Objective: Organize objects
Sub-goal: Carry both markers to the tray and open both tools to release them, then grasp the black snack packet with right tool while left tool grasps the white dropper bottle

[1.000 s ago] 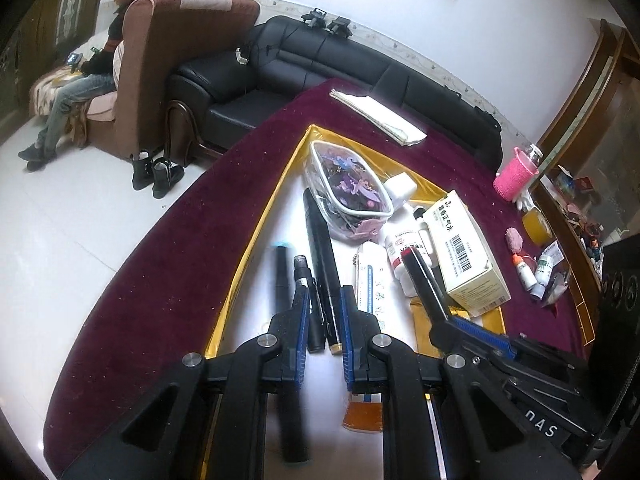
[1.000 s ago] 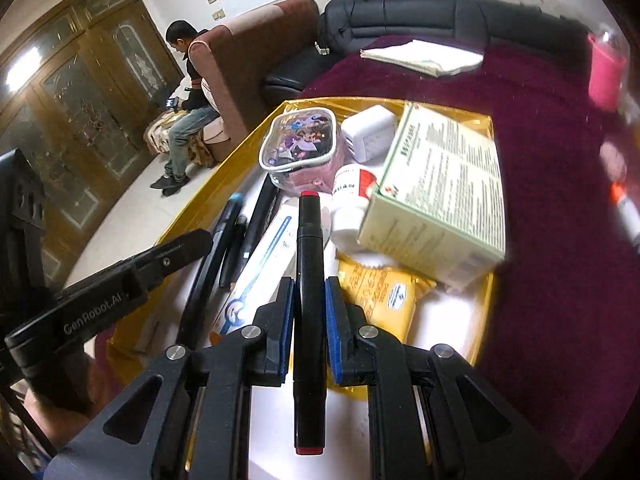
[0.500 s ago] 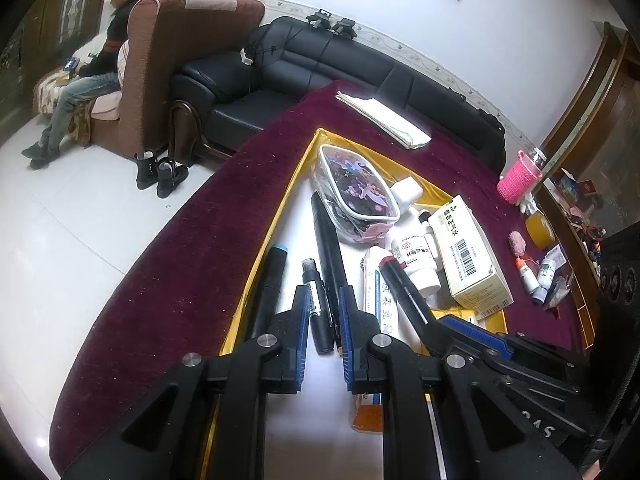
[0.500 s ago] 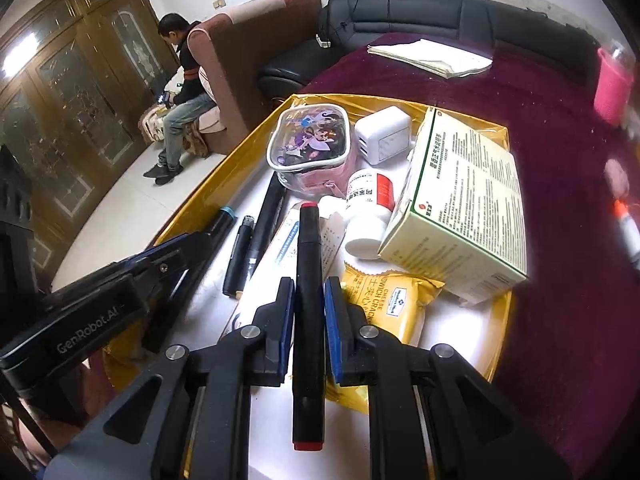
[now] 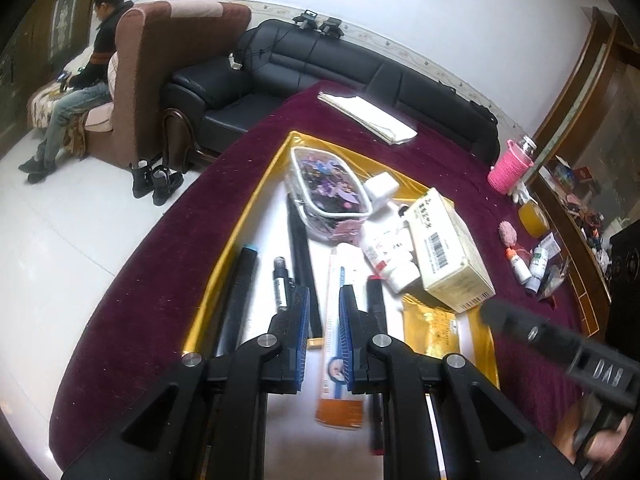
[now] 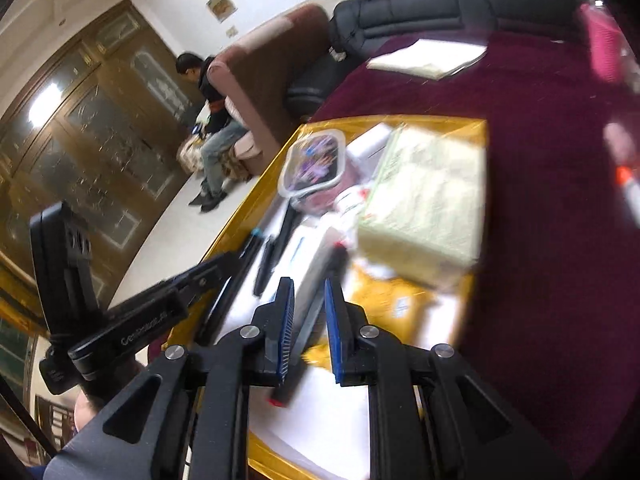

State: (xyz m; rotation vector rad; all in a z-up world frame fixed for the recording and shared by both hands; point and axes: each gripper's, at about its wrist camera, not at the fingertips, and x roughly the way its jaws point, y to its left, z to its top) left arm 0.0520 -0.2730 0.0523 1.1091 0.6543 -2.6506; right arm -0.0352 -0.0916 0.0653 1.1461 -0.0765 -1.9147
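A gold-rimmed tray (image 5: 240, 236) on the maroon table holds a black marker with red ends (image 5: 376, 300), a toothpaste tube (image 5: 336, 260), several black pens (image 5: 240, 292), a patterned pouch (image 5: 328, 196), a white bottle (image 5: 388, 256), a medicine box (image 5: 448, 252) and a yellow packet (image 5: 430, 332). My left gripper (image 5: 324, 308) hovers shut over the tube and grips nothing. My right gripper (image 6: 309, 292) is shut and holds nothing. The marker (image 6: 338, 256) lies loose below it, slanting under its left finger. In the left wrist view, one of the right gripper's fingers (image 5: 520, 326) sits well to the right of the marker.
A pink cup (image 5: 510, 168), small bottles (image 5: 520, 268) and a folded white cloth (image 5: 368, 116) lie on the maroon cloth beyond the tray. A black sofa (image 5: 320, 64) runs behind the table. A person (image 5: 80, 80) sits at the far left. The right wrist view is motion-blurred.
The marker has left my right gripper and lies on the tray beside the tube. The right gripper has risen and swung away to the right. The left gripper has barely moved.
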